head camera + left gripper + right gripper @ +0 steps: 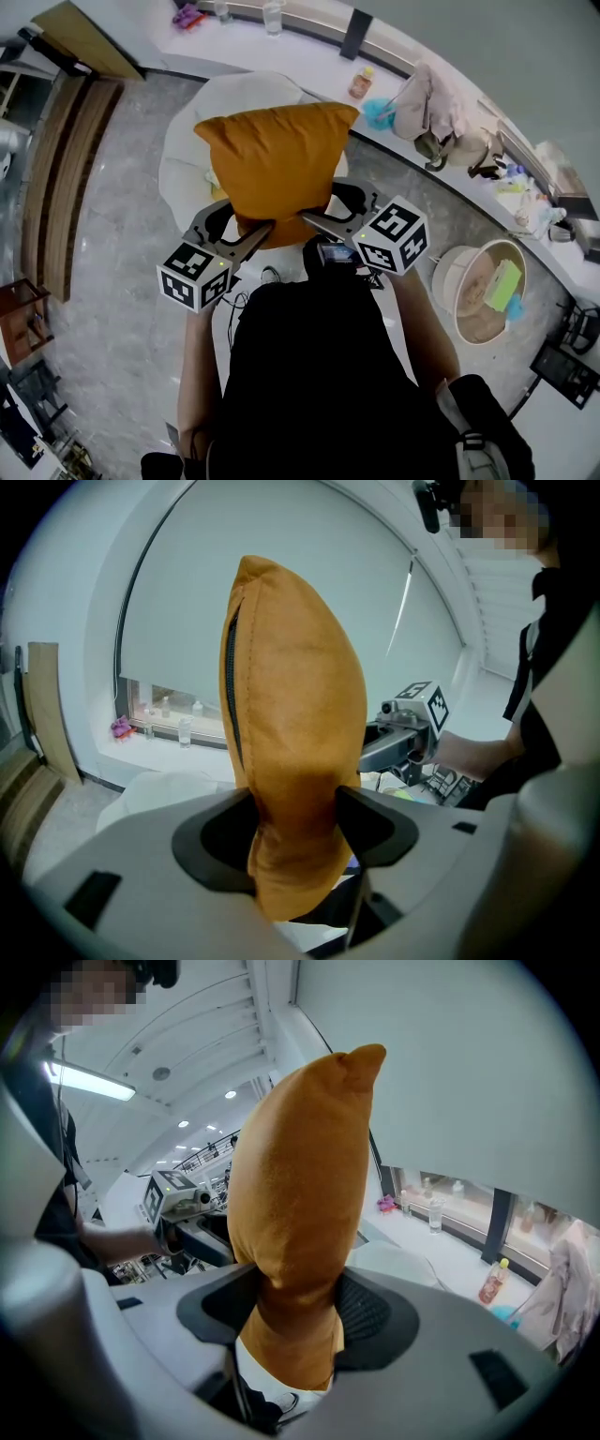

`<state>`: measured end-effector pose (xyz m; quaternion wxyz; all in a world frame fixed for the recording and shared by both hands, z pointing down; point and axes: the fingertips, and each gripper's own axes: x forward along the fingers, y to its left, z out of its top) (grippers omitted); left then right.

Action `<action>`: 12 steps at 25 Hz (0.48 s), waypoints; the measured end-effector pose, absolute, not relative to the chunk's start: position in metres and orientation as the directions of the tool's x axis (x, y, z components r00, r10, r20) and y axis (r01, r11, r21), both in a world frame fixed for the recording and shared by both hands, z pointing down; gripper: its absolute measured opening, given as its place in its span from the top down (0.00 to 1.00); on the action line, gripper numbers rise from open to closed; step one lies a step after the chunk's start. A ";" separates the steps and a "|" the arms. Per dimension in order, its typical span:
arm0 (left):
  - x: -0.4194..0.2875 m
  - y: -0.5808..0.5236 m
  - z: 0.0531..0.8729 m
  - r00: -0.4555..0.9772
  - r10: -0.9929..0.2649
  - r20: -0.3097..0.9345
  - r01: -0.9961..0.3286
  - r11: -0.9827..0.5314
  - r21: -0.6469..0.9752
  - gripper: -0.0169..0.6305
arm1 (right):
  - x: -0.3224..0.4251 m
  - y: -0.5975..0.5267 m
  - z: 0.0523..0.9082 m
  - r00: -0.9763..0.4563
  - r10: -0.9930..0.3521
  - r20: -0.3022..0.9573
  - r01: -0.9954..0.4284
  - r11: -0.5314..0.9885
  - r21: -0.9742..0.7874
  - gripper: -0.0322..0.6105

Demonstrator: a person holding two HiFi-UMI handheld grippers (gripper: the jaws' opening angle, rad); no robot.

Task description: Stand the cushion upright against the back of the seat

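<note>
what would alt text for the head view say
From above, an orange cushion is held upright by its lower corners, the left gripper and right gripper each clamped on one. A white seat lies beyond it, with a cluttered white ledge behind.

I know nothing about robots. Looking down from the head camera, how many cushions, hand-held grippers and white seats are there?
Orange cushion: 1
Hand-held grippers: 2 (left gripper, right gripper), both clamped on the cushion
White seat: 1
Total: 4
</note>
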<state>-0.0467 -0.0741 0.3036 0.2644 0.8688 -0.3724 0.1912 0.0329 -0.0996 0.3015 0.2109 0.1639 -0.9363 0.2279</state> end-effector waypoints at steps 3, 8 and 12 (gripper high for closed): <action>-0.035 -0.096 0.311 0.622 -0.558 0.550 -0.770 -0.563 0.299 0.55 | 0.043 -0.123 0.309 -0.857 -0.182 0.482 -0.378 0.857 -0.350 0.53; -0.017 -0.125 0.326 0.582 -0.565 0.586 -0.798 -0.535 0.276 0.55 | 0.059 -0.155 0.325 -0.852 -0.124 0.509 -0.332 0.879 -0.342 0.53; -0.010 -0.144 0.338 0.555 -0.563 0.612 -0.818 -0.504 0.279 0.55 | 0.065 -0.177 0.336 -0.849 -0.078 0.523 -0.296 0.890 -0.348 0.53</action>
